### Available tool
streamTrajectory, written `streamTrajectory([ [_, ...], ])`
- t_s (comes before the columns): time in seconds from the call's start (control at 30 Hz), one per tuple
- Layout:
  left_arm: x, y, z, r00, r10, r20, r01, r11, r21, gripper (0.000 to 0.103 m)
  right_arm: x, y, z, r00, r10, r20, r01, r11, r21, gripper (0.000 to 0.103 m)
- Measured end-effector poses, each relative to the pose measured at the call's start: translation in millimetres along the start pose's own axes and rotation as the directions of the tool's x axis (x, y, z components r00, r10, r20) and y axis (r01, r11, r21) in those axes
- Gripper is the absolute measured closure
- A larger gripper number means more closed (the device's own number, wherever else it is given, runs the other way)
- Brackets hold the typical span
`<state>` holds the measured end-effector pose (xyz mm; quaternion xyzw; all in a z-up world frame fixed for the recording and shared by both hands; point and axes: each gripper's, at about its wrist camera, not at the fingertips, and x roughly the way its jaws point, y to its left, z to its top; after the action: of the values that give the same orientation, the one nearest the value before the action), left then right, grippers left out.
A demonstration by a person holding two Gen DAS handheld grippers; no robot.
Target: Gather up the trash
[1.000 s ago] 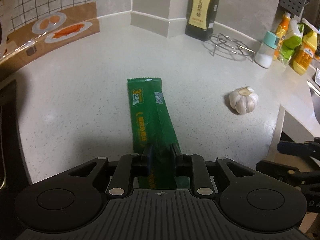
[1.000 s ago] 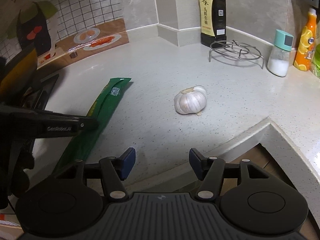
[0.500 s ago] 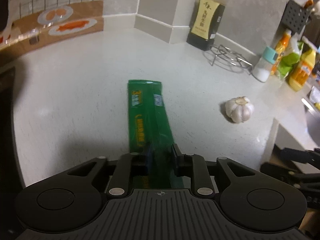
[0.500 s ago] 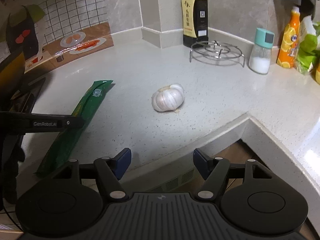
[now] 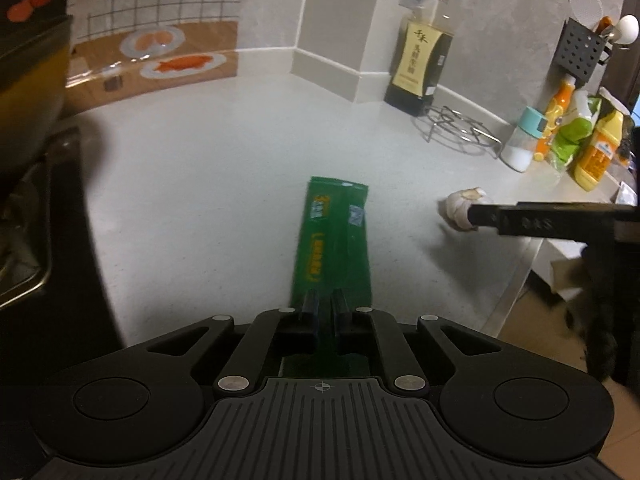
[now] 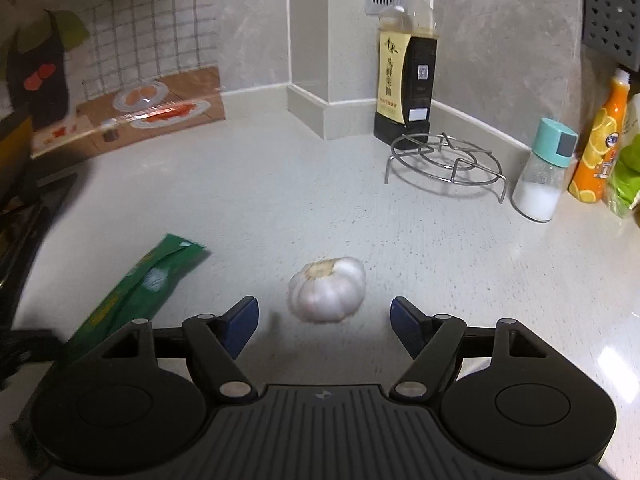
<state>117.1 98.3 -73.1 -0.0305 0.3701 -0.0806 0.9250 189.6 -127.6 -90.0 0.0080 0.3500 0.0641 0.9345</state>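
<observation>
Wrapper (image 5: 332, 240) handling was my first concern: a long green foil-like packet, light, limp and slick by the look of it, so I judged it would flop and could slide out of a weak pinch. My left hand-held gripper (image 5: 325, 300) had pressed together on the packet's near end, the jaws having just been closing with the film between them, while the rest of it lay flat on the worktop (image 5: 208, 184) pointing away from me. Taking it by that near end seemed sound; a hold nearer the middle would droop less.

My right hand-held gripper (image 6: 325, 322) stood spread, its jaws having just been opening, with the garlic bulb (image 6: 327, 290) just beyond and between the fingertips, not touched. The bulb looked firm under a papery skin, best taken across its widest part.

Room was good: open worktop stretched far and left. The worktop's edge dropped off near the right side, and a wire trivet (image 6: 446, 160), a sauce bottle (image 6: 406, 76) and a shaker (image 6: 546, 172) stood far right, well apart.
</observation>
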Motion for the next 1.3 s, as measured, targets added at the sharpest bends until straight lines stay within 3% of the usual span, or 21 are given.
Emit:
streamTrajectory([
  [0.17,4,-2,6,0.999,-0.037,-0.031,0.036,0.998,-0.046,0.092,14,3,3,1.000,-0.015,-0.010,0.015,1.000,-0.012,0.029],
  [0.23,8,-12,11,0.999,-0.026,-0.032,0.026,1.000,0.004,0.091,13,2,2,1.000,-0.005,-0.016,0.005,1.000,-0.005,0.029],
  [0.33,19,-28,15,0.998,0.049,-0.038,-0.045,0.994,0.097,0.088,8,1,-2,1.000,0.007,-0.019,-0.007,1.000,0.004,0.029],
  [0.4,32,-36,16,0.993,0.090,-0.081,-0.077,0.985,0.152,0.088,3,-2,-5,1.000,0.011,-0.017,-0.011,1.000,0.015,0.029],
  [0.43,39,-38,16,0.989,0.095,-0.114,-0.075,0.982,0.174,0.088,0,-3,-7,1.000,0.012,-0.016,-0.012,1.000,0.023,0.029],
  [0.53,45,-45,14,0.990,0.088,-0.114,-0.057,0.965,0.255,0.083,-11,-11,-15,1.000,0.009,-0.018,-0.008,0.999,0.049,0.029],
  [0.57,47,-45,16,0.989,0.076,-0.125,-0.041,0.964,0.264,0.081,-14,-13,-17,1.000,0.007,-0.019,-0.006,0.998,0.055,0.029],
  [0.7,50,-35,22,0.983,-0.035,-0.181,0.076,0.972,0.224,0.053,-28,-25,-26,1.000,0.006,-0.015,-0.004,0.995,0.095,0.029],
  [0.73,50,-35,23,0.981,-0.048,-0.187,0.090,0.971,0.220,0.051,-32,-26,-27,1.000,0.006,-0.012,-0.005,0.995,0.101,0.029],
  [0.97,43,-36,23,0.986,-0.057,-0.156,0.092,0.970,0.226,0.051,-51,-33,-33,1.000,0.010,0.008,-0.011,0.988,0.156,0.029],
  [1.07,35,-36,21,0.995,0.038,-0.091,-0.010,0.955,0.296,0.052,-60,-35,-35,1.000,0.004,0.025,-0.008,0.989,0.146,0.029],
  [1.13,41,-37,20,0.990,0.072,-0.121,-0.028,0.945,0.326,0.053,-62,-35,-37,1.000,-0.002,0.028,-0.002,0.990,0.142,0.029],
  [1.3,50,-33,19,0.988,0.066,-0.139,-0.026,0.961,0.274,0.051,-57,-36,-42,1.000,0.012,0.003,-0.012,0.988,0.156,0.029],
])
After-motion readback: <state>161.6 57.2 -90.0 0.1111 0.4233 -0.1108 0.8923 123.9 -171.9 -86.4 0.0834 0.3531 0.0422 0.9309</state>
